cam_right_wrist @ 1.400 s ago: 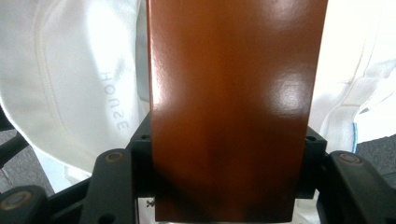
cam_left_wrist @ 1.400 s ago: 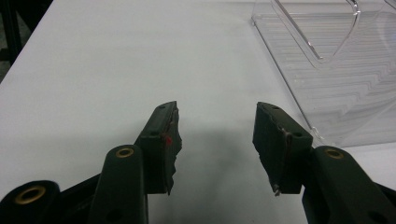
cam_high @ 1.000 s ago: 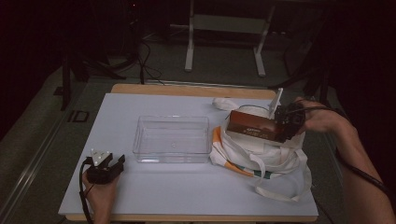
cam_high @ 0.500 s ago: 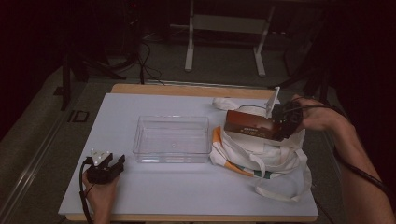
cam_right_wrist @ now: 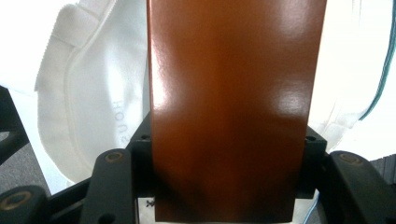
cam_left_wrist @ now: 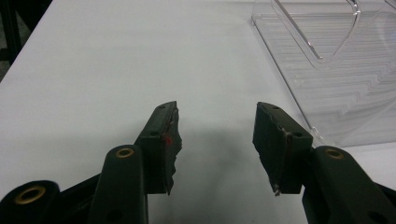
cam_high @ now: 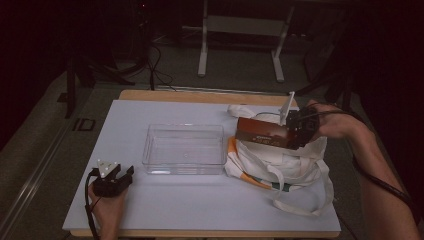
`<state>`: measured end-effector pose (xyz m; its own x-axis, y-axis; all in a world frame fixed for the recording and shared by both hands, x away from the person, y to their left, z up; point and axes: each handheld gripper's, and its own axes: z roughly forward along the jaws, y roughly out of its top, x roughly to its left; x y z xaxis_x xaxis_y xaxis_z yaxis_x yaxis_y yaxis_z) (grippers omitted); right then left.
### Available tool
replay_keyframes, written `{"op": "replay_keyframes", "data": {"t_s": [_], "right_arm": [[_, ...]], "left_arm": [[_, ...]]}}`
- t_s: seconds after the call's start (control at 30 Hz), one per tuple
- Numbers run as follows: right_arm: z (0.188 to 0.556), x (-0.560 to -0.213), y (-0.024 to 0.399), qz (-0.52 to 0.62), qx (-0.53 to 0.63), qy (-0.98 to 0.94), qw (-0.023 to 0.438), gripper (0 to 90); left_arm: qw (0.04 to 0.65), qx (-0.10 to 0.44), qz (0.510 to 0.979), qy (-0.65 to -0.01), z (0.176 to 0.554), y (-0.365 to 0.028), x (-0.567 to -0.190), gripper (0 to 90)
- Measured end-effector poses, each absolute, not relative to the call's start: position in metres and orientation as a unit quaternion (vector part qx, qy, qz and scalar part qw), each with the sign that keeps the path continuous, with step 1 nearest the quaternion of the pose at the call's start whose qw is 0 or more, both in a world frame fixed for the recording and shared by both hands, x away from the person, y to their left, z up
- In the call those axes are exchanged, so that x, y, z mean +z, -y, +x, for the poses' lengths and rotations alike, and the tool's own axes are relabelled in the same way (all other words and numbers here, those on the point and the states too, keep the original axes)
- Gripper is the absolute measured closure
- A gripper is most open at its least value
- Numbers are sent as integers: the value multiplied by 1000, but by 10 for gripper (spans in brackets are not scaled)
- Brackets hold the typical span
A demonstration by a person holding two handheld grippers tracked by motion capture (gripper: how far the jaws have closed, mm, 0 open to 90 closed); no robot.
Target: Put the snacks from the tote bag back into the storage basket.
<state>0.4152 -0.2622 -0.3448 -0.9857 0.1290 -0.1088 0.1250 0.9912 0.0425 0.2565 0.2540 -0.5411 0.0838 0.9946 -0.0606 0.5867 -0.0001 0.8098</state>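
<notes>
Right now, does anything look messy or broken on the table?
Nothing is spilled. The white tote bag lies crumpled with its straps sprawled. The left gripper has chipped, ragged pads. The right gripper holds the brown box above the bag.

A clear plastic tray stands on the white table, just ahead and right of the left claw.
</notes>
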Motion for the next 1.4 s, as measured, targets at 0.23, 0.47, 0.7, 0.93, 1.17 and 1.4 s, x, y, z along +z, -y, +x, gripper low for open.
{"op": "replay_keyframes", "data": {"t_s": [0.23,0.47,0.7,0.93,1.17,1.4], "right_arm": [[415,-345,256,61,18,-996,55,433],[416,-344,247,55,23,-997,54,433],[416,-344,241,51,26,-997,53,433],[416,-343,234,45,30,-997,53,433],[417,-342,226,39,30,-997,53,433],[417,-341,216,32,34,-998,53,434]], "left_arm": [[354,288,645,-613,256,-254,-541,513],[354,288,645,-613,256,-254,-541,512],[353,288,646,-612,256,-254,-541,512],[354,288,646,-612,256,-254,-541,512],[354,288,645,-613,256,-254,-541,512],[354,287,646,-613,256,-254,-541,512]]}}
